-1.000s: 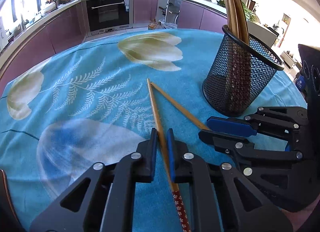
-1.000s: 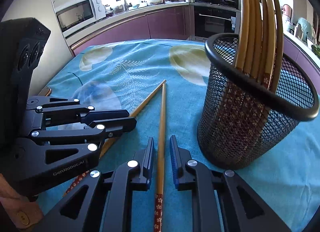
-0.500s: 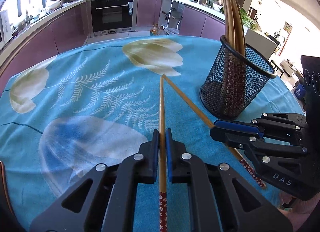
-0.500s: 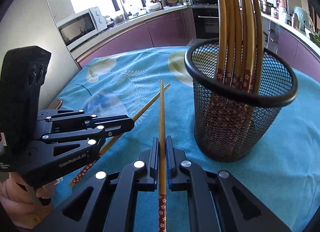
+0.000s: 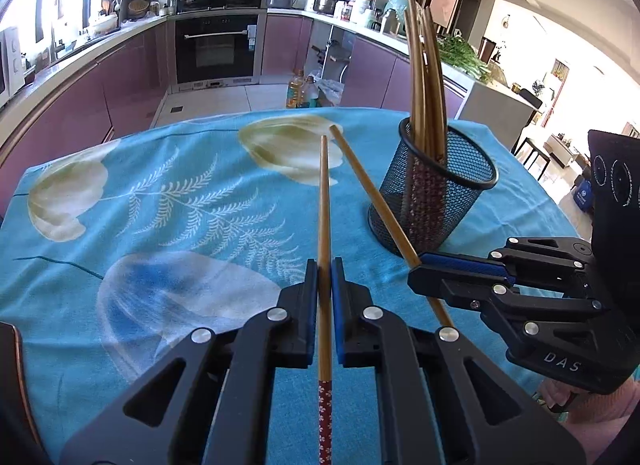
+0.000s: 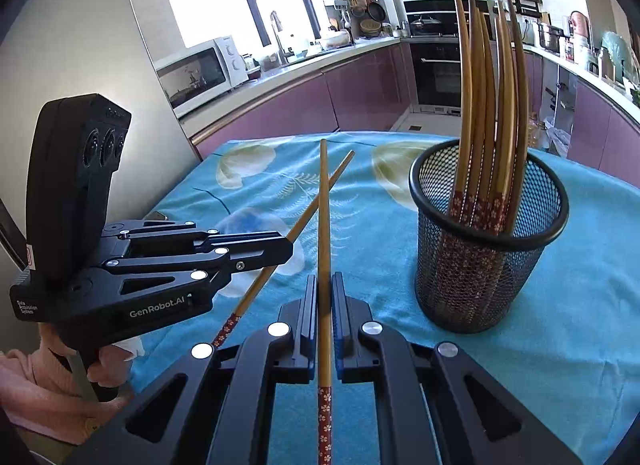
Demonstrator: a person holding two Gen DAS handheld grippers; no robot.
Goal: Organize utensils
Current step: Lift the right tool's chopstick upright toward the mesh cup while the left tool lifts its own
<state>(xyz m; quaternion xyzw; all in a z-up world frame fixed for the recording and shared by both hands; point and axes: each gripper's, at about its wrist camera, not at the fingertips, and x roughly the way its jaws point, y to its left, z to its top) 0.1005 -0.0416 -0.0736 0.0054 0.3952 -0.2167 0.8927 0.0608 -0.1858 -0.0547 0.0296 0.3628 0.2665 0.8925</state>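
Left tongs [image 5: 325,285] clamped on one chopstick [image 5: 324,201], raised clear of the blue floral tabletop [image 5: 120,193], it seems; right tongs [image 6: 325,297] pinched likewise on a second chopstick [image 6: 324,205], tip crossing the first in the right wrist view; further right, black mesh holder [image 6: 488,265] standing upright on the cloth, holding a bundle of chopsticks [image 6: 480,105], red patterned ends down.

"GenRobot.AI" marks the left hand-held gripper [image 6: 285,251]; "DAS" the right hand-held gripper [image 5: 416,271].
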